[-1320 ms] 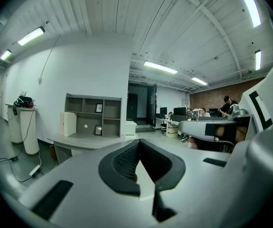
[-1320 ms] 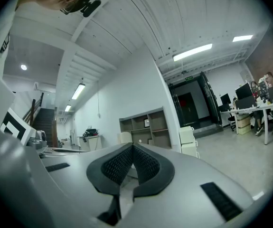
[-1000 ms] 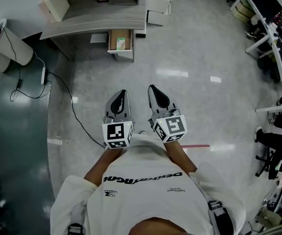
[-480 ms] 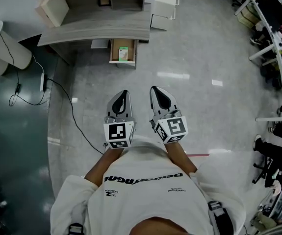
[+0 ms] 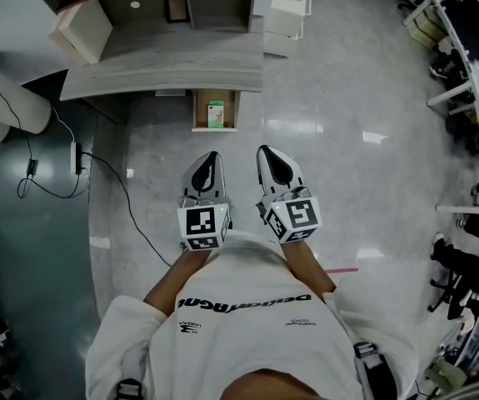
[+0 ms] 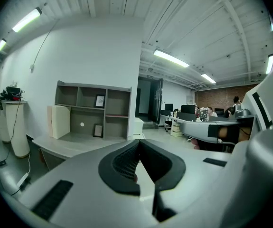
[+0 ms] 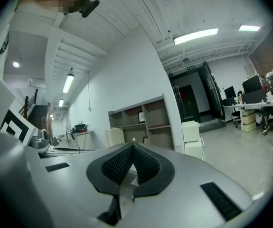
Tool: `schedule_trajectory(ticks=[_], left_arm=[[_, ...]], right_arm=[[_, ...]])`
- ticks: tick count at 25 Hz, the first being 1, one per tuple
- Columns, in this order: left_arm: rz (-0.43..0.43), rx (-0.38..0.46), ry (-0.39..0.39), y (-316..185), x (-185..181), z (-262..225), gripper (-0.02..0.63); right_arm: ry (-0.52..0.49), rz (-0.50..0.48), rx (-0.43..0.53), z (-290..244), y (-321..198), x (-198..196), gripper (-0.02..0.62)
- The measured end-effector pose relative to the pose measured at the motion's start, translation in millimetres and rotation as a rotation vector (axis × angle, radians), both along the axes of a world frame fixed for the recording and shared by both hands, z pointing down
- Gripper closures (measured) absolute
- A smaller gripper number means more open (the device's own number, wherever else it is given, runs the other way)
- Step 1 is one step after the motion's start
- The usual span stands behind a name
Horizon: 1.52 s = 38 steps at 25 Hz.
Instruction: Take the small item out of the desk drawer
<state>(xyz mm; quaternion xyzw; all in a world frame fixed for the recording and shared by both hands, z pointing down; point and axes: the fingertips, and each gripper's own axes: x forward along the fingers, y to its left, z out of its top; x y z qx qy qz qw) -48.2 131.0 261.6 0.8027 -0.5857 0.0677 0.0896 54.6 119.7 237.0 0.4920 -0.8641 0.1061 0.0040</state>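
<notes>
As both grip nothing, jaws together: left hand-held gripper (image 5: 211, 157) | right hand-held gripper (image 5: 265, 152) | green item (image 5: 215, 113), label unreadable, in drawer (image 5: 198, 112)

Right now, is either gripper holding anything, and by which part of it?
Nothing is held. The left gripper and right gripper are shut and empty; the small green item lies in the open drawer, away from both.

Glossy grey floor (image 5: 347, 182) spreads under ceiling strip lights (image 6: 170, 58). An open shelf unit (image 6: 92, 110) stands against the white wall (image 6: 93, 51), white cabinets (image 5: 289, 11) beside it.
</notes>
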Motion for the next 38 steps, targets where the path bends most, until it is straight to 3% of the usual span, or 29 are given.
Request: schedule_trajectory(ticks=[14,23,38], left_arm=[[0.079,-0.054,0.009,-142,-47,24,0.591],[0.095,-0.137,0.005,-172,-46,54,0.591],[0.001,-0.283,-0.029,-232,-37,141,0.589]], right_arm=[[0.021,0.081,-0.040,20,-128,-48,0.565],[0.049,0.108,-0.094,41,-154,-48,0.565],[0.026,0.038,-0.212,125,-210,-40,0.565]])
